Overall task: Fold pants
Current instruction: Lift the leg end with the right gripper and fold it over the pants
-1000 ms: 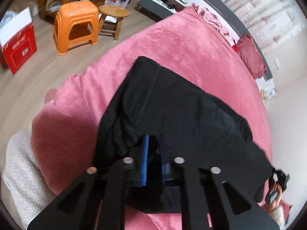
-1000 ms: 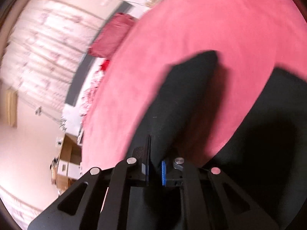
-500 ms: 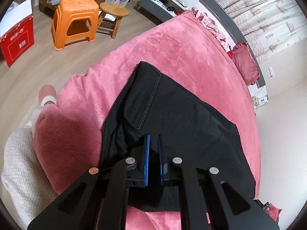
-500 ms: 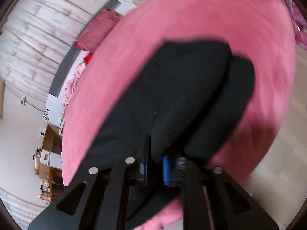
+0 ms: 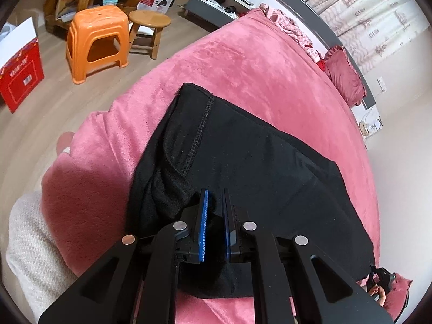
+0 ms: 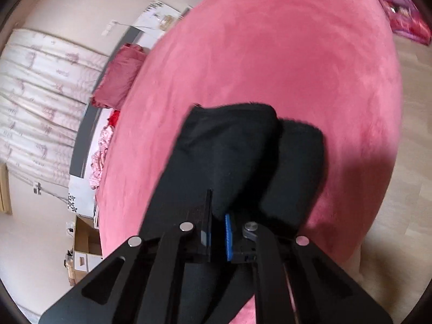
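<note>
Black pants [image 5: 251,167] lie on pink bed [image 5: 243,62], part-folded. Left tongs [image 5: 214,213] and right tongs [image 6: 217,216] each pinch fabric, jaws narrow. Fold step underway; next: lay edge flat, release

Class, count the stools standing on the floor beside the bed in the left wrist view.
2: an orange plastic stool and, right beside it, a round wooden stool. Others may be hidden.
</note>
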A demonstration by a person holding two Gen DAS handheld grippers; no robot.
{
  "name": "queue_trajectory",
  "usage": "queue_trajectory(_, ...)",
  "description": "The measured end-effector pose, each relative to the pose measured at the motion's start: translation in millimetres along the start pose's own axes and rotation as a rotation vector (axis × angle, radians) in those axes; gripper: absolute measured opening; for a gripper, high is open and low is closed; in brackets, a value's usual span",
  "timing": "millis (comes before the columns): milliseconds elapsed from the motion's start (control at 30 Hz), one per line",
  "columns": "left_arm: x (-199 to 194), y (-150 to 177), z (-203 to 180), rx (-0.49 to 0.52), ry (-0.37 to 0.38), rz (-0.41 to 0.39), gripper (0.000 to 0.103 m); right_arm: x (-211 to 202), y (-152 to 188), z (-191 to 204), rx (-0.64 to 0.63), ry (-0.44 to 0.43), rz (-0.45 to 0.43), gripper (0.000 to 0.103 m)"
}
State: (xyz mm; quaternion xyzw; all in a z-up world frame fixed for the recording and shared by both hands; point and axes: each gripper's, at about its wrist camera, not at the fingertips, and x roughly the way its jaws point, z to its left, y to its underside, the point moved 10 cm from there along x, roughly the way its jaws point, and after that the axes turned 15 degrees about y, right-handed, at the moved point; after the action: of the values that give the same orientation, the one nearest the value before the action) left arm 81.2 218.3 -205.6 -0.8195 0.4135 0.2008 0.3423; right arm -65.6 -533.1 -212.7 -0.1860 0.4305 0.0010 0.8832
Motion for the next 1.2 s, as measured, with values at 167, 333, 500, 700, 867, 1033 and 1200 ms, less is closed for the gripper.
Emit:
queue_trajectory(167,0.7,0.2,1.9,-0.007,-0.008,-0.001,0.007,16.2,18.6,-14.5,-0.045,0.108,0.04,0.013)
queue_trajectory(333,-8.3,-4.7,-15.2,0.059,-0.026,-0.043,0.044,8.2,31.0,-5.2,-0.035,0.027,0.043,0.05)
queue_trajectory(500,-1.4,-2.3,-72.1,0.265,0.043,-0.043,0.063,1.1,76.4,33.9,-0.145,-0.064,0.149,0.051)
queue_trajectory(700,60.3,51.0,-126.2,0.549,0.081,0.222,0.067,9.1,135.4,63.1,-0.216,-0.093,0.274,0.051)
queue_trajectory(867,99.3,103.4,-156.0,0.764,0.118,0.427,0.067,15.4,165.3,79.8,-0.331,-0.073,0.327,0.051)
queue_trajectory(1033,116.5,141.6,-180.7,0.984,0.166,0.514,0.08,17.2,150.3,64.2,-0.325,-0.009,0.302,0.022)
queue_trajectory(1200,133.3,164.1,-179.0,1.074,0.182,0.558,0.08,26.5,145.4,51.3,-0.222,-0.027,0.327,0.011)
